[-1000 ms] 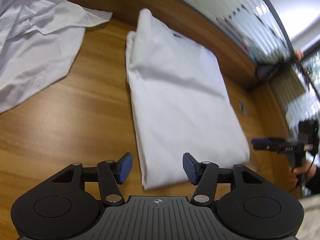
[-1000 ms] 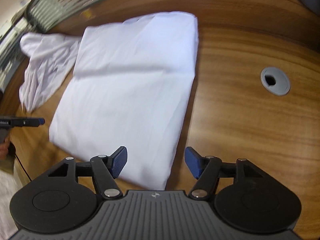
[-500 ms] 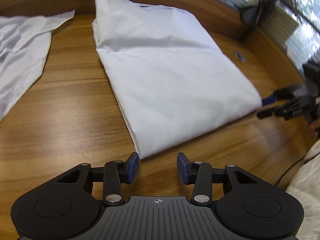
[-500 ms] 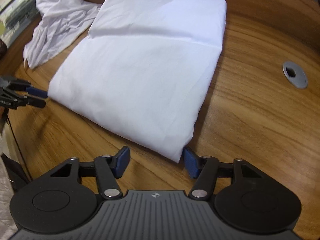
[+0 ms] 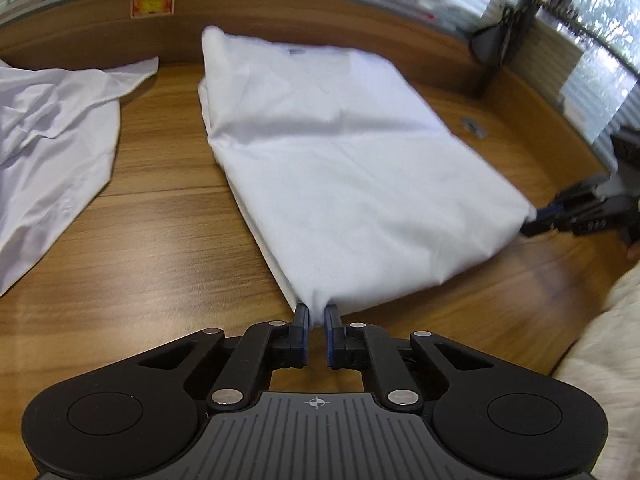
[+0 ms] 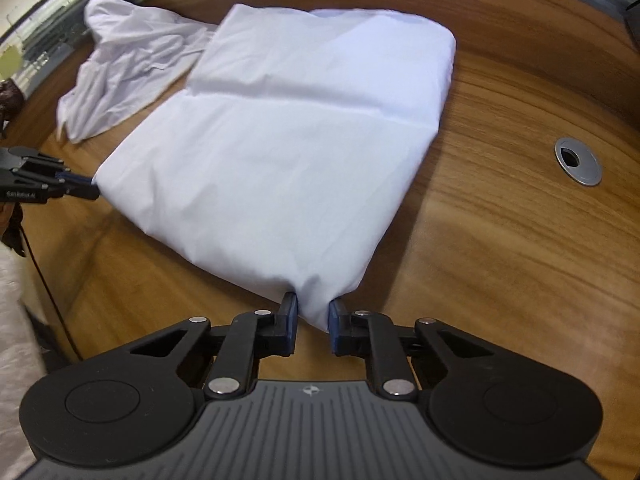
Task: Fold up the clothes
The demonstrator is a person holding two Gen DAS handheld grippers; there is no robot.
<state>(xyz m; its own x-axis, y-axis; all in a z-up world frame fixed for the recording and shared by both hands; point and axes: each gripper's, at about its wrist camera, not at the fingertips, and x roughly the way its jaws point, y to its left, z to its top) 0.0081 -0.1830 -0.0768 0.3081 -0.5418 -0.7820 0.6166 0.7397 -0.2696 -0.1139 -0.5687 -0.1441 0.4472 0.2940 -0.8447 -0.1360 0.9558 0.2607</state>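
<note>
Crumpled shirt (image 5: pixel 52 128) beside folded shirt (image 5: pixel 344 168); grommet (image 6: pixel 578 161) well apart. Left gripper (image 5: pixel 316 320) and right gripper (image 6: pixel 313 314), just closing, each pinch a near corner. Hands hidden.

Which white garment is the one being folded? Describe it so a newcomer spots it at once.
Start at the wooden table; two white garments lie on it. The one being folded is the folded white shirt, a flat, smooth rectangle in the middle, its two near corners pinched by the left hand-held gripper and right hand-held gripper. The crumpled white garment beside it lies loose, wrinkled and ungripped.
</note>
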